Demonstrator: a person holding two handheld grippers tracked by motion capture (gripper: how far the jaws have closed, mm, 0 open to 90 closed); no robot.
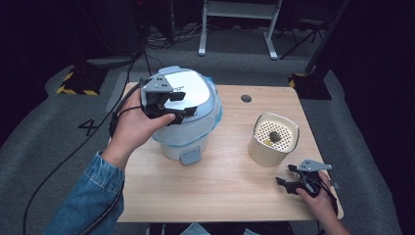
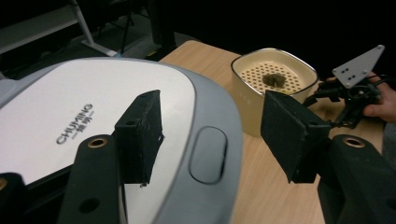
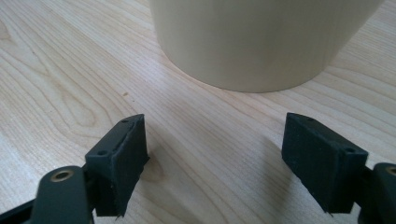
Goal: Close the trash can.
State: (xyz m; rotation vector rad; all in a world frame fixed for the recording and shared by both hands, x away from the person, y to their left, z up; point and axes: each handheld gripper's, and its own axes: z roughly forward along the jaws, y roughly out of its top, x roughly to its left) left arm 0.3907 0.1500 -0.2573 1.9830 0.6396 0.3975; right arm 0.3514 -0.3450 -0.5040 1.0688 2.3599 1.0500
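The left gripper [image 1: 169,105] hovers at upper left of the high view, wrist bent over the rice cooker [image 1: 188,115], jaws apart above its lid. At lower right, the right gripper [image 1: 293,180] rests low, jaws apart, facing the cream pot [image 1: 271,142].

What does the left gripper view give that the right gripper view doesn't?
Left gripper view: the rice cooker's closed lid with its brand lettering and oval button, the cream container's perforated insert with a dark lump on it, and the right gripper farther off.
Right gripper view: the container's plain outer wall meeting the table.
Both: open jaws with nothing between them, the wooden table and the cream container.
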